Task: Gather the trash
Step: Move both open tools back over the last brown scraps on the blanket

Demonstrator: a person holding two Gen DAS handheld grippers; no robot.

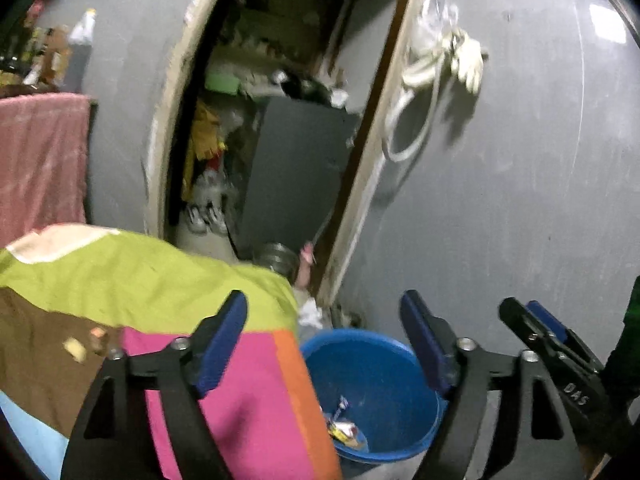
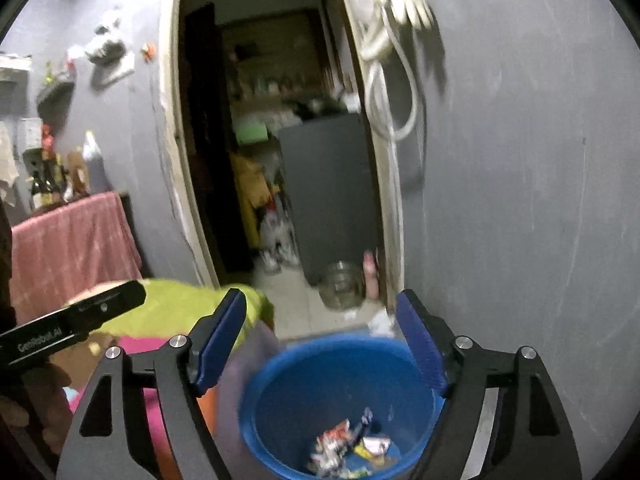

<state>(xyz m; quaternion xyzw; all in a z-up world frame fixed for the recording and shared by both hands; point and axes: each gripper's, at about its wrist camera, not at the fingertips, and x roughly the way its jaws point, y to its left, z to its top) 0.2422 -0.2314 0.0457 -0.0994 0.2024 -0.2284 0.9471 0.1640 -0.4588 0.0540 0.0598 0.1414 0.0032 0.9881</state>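
Below open fingers [image 2: 420, 344]: binned wrappers [image 2: 348, 448].

The left gripper [image 1: 324, 340] has its two blue fingers [image 1: 224, 344] spread wide apart, with nothing pinched between them. It points a little downward. The right gripper [image 2: 320, 340] is spread wide too, and it grips nothing. It also tips a bit down. From the left camera, the right gripper shows at about 4 o'clock, close beside the left one.
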